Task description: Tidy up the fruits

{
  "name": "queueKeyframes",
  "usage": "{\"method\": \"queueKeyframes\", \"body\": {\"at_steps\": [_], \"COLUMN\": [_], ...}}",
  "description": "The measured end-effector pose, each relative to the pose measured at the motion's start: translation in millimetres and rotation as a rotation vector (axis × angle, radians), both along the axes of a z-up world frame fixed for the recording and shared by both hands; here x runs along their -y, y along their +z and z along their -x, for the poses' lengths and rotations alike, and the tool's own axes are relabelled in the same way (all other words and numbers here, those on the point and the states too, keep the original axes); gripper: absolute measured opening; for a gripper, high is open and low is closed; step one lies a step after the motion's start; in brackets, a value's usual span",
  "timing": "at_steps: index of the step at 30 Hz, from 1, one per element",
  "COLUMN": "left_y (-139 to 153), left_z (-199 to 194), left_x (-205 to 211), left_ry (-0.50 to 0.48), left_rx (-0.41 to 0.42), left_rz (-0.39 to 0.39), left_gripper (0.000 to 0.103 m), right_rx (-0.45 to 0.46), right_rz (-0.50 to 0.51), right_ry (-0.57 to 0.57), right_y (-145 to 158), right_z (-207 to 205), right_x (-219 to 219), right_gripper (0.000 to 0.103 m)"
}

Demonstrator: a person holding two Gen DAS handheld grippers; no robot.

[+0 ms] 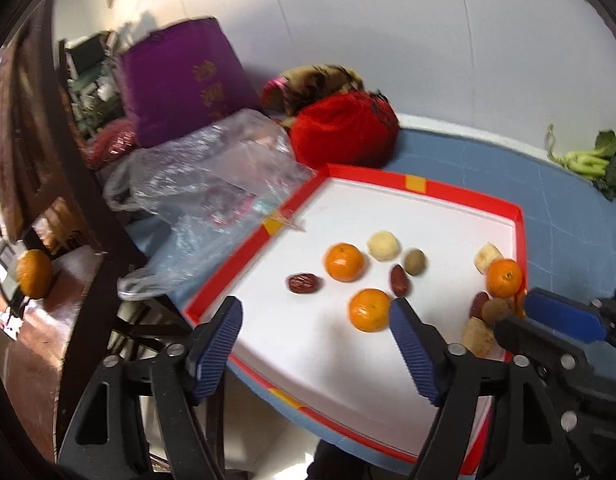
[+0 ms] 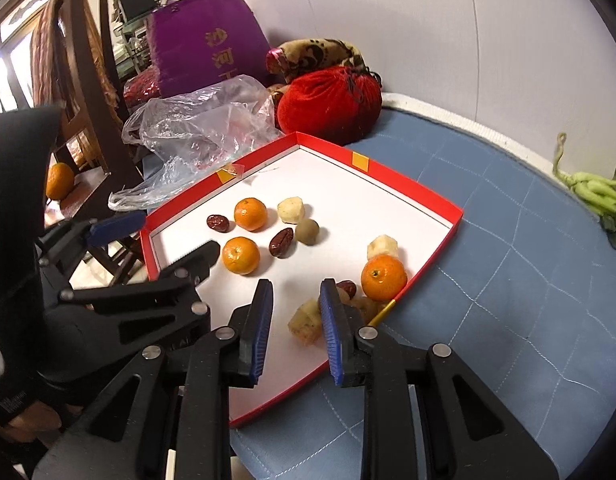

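Note:
A white tray with a red rim (image 2: 407, 184) lies on the blue table. Two tangerines (image 2: 250, 214) (image 2: 240, 255), two dates (image 2: 217, 223), a pale peeled piece (image 2: 291, 210) and a brown ball (image 2: 307, 231) sit in its left half. Another tangerine (image 2: 383, 277), a date and pale chunks (image 2: 306, 322) cluster at the right rim. My left gripper (image 1: 315, 320) stands wide open above the tray; the near tangerine (image 1: 369, 310) lies just beyond its right finger, untouched. My right gripper (image 2: 296, 294) hovers by the right cluster, jaws nearly together and empty.
A crumpled clear plastic bag (image 2: 200, 128), a red pouch (image 2: 331, 104) and a purple box (image 2: 204, 40) crowd the tray's far left. Green vegetables (image 2: 595, 192) lie at the far right. One more tangerine (image 2: 60, 181) rests on a wooden chair left of the table.

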State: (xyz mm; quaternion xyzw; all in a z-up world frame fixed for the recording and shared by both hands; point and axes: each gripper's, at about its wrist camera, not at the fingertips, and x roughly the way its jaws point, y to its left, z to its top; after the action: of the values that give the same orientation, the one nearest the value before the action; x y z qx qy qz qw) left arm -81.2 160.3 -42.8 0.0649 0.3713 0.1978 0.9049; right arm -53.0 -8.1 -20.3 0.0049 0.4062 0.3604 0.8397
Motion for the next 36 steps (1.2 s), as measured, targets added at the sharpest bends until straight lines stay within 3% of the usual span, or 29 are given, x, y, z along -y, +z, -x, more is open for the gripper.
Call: {"method": "queueKeyframes", "body": {"at_steps": [4,8,13,24,28,36], "left_y": [9.7,22.5,34.1,48.1,62.3,89.2], "left_z": [13.4,27.4,49.4,101.3,123.7,152.7], "left_x": [4.6,3.0,3.9,-0.9,7.0,20.3], "left_ry": [0.013,0.001,0.024,0.075,0.073,0.060], "left_rx": [0.059,0.096,0.150,0.128,0.152,0.189], "left_rz": [-0.062,-0.012,-0.037,-0.039,-0.052,-0.058], "left_gripper": [0.086,0.089,0.091,0.091,0.091,0.091], "right_rx": [0.047,0.087,0.129,0.231,0.276,0.391], "right_rz": [-0.025,-0.042,-0.039,-0.055,-0.091,-0.132], "right_ry": [-0.020,-0.055,-0.078,-0.104,-0.109,-0.115], "right_y": [10.4,19.8,25.7,44.4,54.2,70.9], "right_z": [16.4,30.6,48.3,93.0,114.2,142.1], "right_x": [4.3,12.7,19.9,23.9,27.5,38.4], "right_gripper": [0.022,0.022,0.022,0.022,0.032,0.038]}}
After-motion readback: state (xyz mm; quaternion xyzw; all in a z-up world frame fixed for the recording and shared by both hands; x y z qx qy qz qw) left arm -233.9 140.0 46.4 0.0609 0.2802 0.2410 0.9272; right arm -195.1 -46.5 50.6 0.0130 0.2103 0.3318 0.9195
